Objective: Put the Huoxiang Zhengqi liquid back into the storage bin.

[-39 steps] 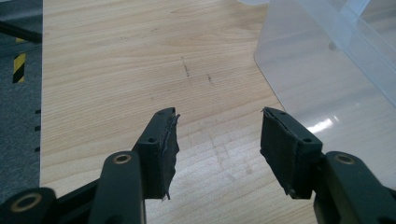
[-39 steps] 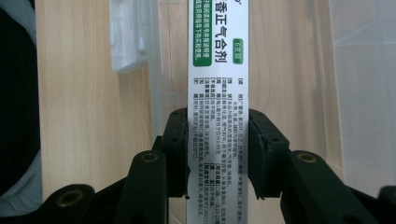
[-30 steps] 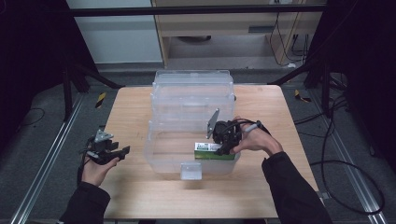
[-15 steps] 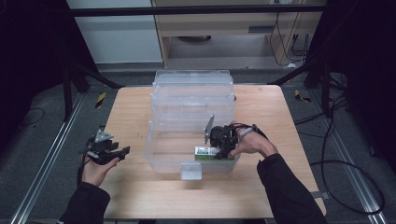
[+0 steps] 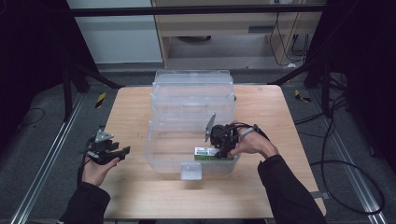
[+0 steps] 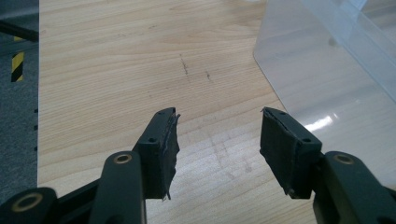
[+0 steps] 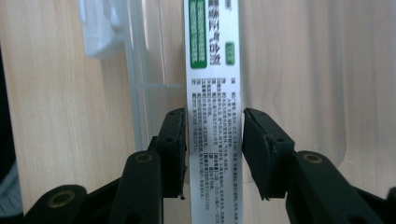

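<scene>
**Box Goes Into the Clear Bin**

While the right gripper [image 5: 223,148] reaches down into the clear bin [image 5: 163,161], a white and green box [image 7: 212,70] lies between its jaws. The jaws have just been opening, and a thin gap shows on each side of the box, so they look let go of it. The box rests on the bin floor, close to the front wall.

It looks like a light card box, long and thin, with flat, stiff sides. It could dent if squeezed hard. Its two long sides, near one end, are a good place to hold.

The left gripper [image 6: 217,154] waits over the table [image 6: 107,70] with jaws wide apart and nothing between them.
</scene>
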Demonstrator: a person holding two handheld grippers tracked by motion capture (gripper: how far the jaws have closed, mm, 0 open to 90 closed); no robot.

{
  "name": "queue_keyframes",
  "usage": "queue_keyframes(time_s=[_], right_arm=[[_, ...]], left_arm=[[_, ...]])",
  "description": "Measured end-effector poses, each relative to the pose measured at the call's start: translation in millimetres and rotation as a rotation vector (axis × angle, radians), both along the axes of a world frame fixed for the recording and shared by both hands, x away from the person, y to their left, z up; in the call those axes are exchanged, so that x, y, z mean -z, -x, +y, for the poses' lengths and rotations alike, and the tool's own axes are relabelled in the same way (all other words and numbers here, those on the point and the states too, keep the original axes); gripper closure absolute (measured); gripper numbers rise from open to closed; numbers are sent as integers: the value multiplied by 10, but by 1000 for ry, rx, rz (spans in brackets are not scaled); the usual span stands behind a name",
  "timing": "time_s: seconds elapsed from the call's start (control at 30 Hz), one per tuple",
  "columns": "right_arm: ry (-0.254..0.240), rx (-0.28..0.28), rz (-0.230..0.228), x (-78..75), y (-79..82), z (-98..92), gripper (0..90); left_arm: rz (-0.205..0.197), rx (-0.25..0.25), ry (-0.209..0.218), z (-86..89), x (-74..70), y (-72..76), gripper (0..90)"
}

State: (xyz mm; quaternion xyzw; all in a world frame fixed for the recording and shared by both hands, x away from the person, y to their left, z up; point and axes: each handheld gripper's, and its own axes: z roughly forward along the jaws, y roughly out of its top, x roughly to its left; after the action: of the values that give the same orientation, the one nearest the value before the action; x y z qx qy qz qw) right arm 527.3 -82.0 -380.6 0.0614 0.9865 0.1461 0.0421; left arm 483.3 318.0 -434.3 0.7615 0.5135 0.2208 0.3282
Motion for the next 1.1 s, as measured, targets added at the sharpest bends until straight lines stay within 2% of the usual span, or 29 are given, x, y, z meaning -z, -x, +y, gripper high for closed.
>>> queue_keyframes(time_s=[0.03,0.07,0.1,0.2,0.3,0.57,0.7,0.87,0.93,1.1], right_arm=[[-41,11,-16,-65,13,-28,576],[-41,11,-16,-65,13,-28,576],[-66,14,-24,-104,12,-51,572],[-101,34,-47,-178,28,-101,558],[-127,73,-60,-251,53,-161,545],[-188,115,-105,-392,118,-310,536],[-216,142,-113,-403,189,-396,531],[-231,157,-131,-391,240,-465,522],[-244,170,-128,-387,255,-509,521],[-283,212,-153,-379,273,-633,513]], left_arm=[[-1,0,0,-1,1,0,457],[-1,0,0,-2,1,0,457],[-2,-1,-4,-4,1,1,457],[0,-2,-13,-5,-1,3,457],[-2,4,-3,0,0,4,483],[-16,13,-31,1,9,-2,509],[-35,31,-54,-14,-3,0,514],[-34,44,-50,-28,-6,5,509],[-40,46,-48,-38,-12,7,505],[-50,55,-37,-69,-33,17,497]])
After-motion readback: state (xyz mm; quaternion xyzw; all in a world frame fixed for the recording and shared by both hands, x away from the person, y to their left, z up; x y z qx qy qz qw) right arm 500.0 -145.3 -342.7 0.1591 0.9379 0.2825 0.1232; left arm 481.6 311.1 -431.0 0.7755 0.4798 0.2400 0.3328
